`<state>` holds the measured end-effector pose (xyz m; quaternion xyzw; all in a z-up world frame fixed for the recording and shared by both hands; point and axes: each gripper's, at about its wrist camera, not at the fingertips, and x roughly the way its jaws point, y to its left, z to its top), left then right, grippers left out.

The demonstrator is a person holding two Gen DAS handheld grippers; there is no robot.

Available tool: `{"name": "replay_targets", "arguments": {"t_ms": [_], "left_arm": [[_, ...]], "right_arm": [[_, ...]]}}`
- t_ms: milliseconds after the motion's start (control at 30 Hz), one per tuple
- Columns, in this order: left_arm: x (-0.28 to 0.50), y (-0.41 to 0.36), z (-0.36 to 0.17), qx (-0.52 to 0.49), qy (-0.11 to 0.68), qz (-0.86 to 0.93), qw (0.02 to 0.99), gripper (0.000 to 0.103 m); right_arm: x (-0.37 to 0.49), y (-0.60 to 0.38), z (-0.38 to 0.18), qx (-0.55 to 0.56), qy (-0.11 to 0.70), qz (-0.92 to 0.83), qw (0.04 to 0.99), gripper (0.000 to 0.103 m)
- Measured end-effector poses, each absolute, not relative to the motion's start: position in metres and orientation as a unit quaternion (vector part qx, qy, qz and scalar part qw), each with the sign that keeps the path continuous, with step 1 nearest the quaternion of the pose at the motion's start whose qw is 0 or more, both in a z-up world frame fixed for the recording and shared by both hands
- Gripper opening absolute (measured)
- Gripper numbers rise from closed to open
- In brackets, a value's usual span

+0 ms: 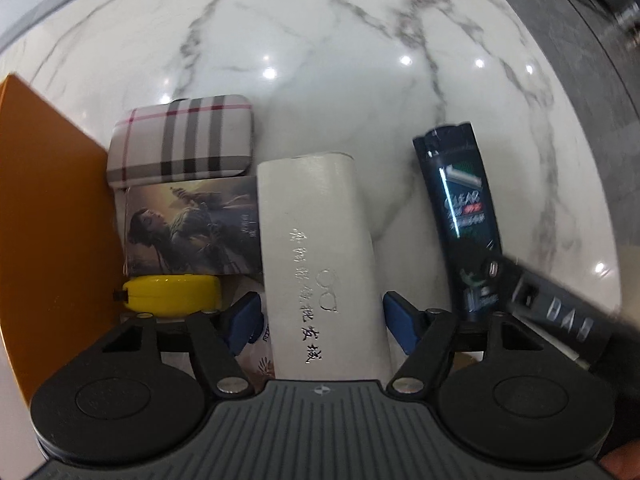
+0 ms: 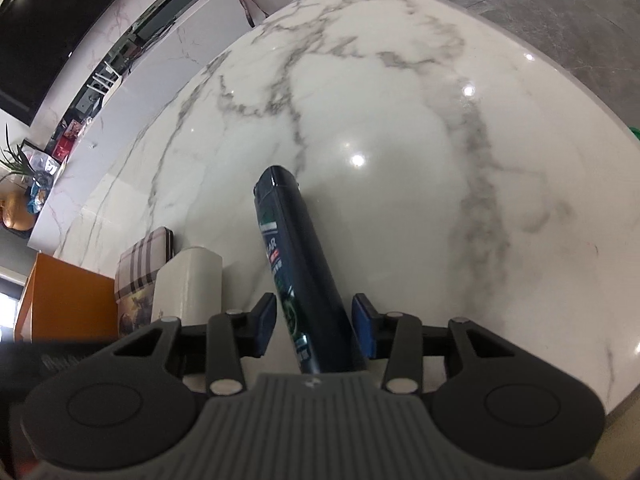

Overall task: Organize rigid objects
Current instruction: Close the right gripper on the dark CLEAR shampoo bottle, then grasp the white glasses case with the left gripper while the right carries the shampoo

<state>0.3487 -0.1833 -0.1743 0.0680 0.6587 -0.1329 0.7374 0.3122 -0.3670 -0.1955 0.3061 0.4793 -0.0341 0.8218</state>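
Dark blue shampoo bottle (image 2: pixel 304 276), glossy, green-and-white label, lying tilted

The white case's (image 1: pixel 320 256) near end and the dark bottle's (image 2: pixel 308 280) base are hidden behind claw bodies.

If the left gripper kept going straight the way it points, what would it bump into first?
Most likely the white case, lying directly between the open left gripper fingers, pads clear of it; depth is hard to judge.
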Motion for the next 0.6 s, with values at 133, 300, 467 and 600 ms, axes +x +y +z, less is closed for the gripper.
{"name": "replay_targets", "arguments": {"t_ms": [133, 300, 467, 600], "left_arm": [[0.346, -0.184, -0.175, 0.063, 0.655, -0.138, 0.740, 0.072], [0.342, -0.183, -0.173, 0.055, 0.646, -0.137, 0.749, 0.071], [0.334, -0.171, -0.163, 0.019, 0.623, -0.142, 0.769, 0.070], [0.323, -0.161, -0.145, -0.003, 0.599, -0.140, 0.788, 0.070]], "right_arm": [[0.318, -0.365, -0.195, 0.299, 0.471, -0.030, 0.829, 0.045], [0.324, -0.355, -0.196, 0.276, 0.466, -0.016, 0.840, 0.044], [0.322, -0.355, -0.197, 0.282, 0.469, -0.008, 0.837, 0.034], [0.317, -0.357, -0.195, 0.293, 0.462, -0.005, 0.837, 0.034]]}}
